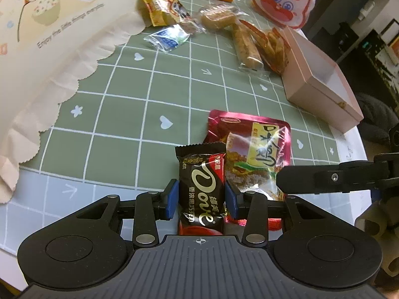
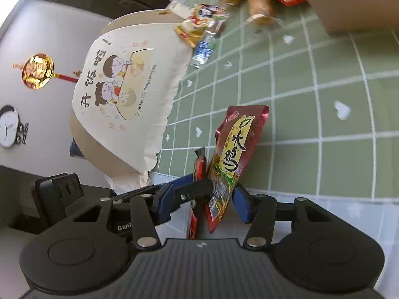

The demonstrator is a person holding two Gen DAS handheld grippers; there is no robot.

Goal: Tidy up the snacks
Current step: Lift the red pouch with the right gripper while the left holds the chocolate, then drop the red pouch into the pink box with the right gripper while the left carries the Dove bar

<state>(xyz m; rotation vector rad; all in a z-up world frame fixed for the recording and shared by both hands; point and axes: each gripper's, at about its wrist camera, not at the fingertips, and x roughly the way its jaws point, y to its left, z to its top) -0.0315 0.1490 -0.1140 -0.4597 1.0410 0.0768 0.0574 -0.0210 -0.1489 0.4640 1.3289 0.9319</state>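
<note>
A Dove chocolate bar is clamped by the left hand-held gripper; a red chicken snack pouch is gripped — apparently — by the right hand-held gripper above the desk.

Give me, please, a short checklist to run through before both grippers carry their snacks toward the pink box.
1. Left gripper shut on the Dove chocolate bar: ok.
2. Right gripper shut on the red chicken snack pouch: ok, pads flank its lower end.
3. The two held packets kept apart: not ok, they overlap side by side.
4. Pink box open with room inside: ok, the visible interior looks bare.
5. Path to the box over the green checked cloth: ok.
6. Grip firmness: cannot tell.
</note>
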